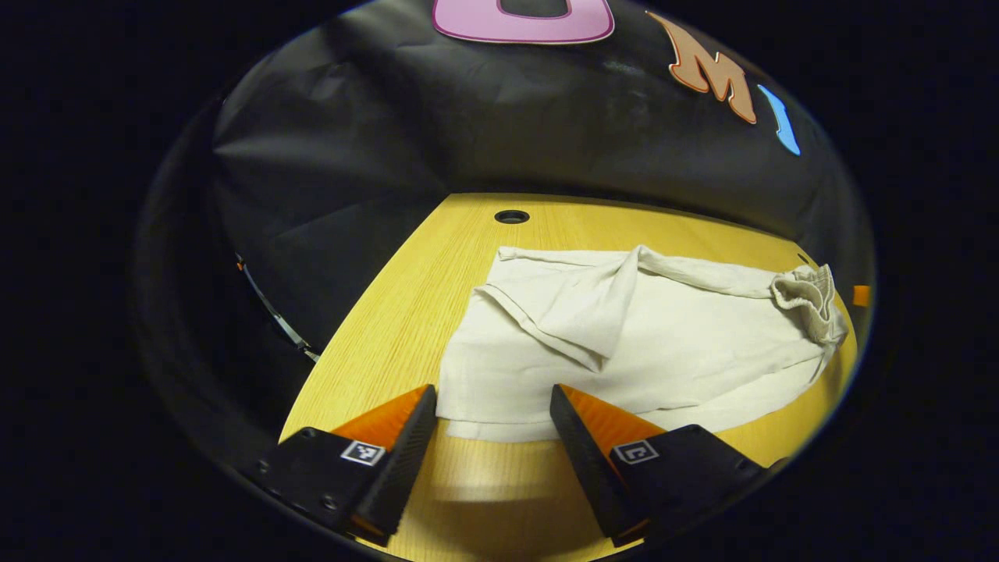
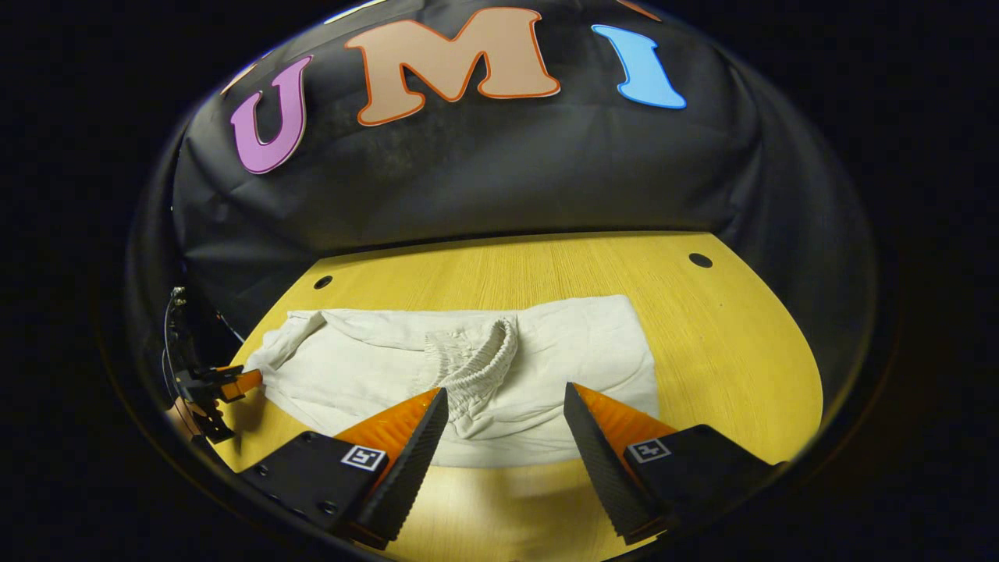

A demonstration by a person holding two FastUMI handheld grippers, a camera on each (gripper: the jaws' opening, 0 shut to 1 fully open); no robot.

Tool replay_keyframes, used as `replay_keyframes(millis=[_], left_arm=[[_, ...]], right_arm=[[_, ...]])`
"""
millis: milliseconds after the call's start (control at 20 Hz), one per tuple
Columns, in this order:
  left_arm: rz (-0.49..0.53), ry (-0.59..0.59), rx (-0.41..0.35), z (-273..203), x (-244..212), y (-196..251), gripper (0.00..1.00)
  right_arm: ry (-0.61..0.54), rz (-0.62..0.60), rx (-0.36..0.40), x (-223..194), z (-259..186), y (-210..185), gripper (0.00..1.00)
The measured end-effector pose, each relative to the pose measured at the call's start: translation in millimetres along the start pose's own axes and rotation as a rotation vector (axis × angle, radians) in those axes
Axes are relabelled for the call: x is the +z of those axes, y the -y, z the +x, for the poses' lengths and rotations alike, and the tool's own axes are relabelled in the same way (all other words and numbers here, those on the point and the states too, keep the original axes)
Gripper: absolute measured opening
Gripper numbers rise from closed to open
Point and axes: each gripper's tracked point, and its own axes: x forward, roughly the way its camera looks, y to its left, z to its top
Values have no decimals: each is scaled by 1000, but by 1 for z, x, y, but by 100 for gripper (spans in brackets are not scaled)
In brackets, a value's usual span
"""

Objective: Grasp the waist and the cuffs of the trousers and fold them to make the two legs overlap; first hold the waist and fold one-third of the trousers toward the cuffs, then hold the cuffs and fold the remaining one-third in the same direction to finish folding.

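The cream cotton trousers [image 2: 546,351] lie rumpled on the yellow wooden surface [image 2: 726,351], elastic waist [image 2: 480,363] folded inward. Both the left gripper [image 1: 493,410] and right gripper [image 2: 506,410] hover wide, empty. Each should pinch an outer edge low, taking both layers.

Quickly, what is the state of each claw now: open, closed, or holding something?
Left claw: open, holding nothing, above the trousers' near edge.
Right claw: open, holding nothing.
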Motion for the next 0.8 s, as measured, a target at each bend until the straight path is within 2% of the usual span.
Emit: replay_keyframes(millis=[100,150,200,250,300,400,550,650,700,800], left_arm=[[12,-13,-24,-1,-1,6,75],[20,-17,-41,0,0,10,71],[22,-21,-54,1,0,14,53],[21,-18,-66,1,1,17,42],[17,-20,-78,2,1,21,27],[-5,-5,-49,6,5,20,2],[-39,-19,-15,-1,12,24,0],[-63,25,-27,-10,34,37,0],[-65,58,-31,-15,48,43,0],[-69,109,-52,-27,73,60,0]], right_arm=[[-11,-14,-3,-4,-2,4,96],[-11,-17,-4,-2,-3,6,96],[-9,-19,-4,-1,-5,8,97],[-9,-18,-6,1,-7,11,97],[-2,-14,-10,1,-9,16,97],[12,6,-17,5,-14,27,97],[12,20,-29,4,-20,49,96],[16,29,-35,3,-25,65,96],[16,40,-34,3,-29,72,91],[20,59,-32,2,-31,83,90]])
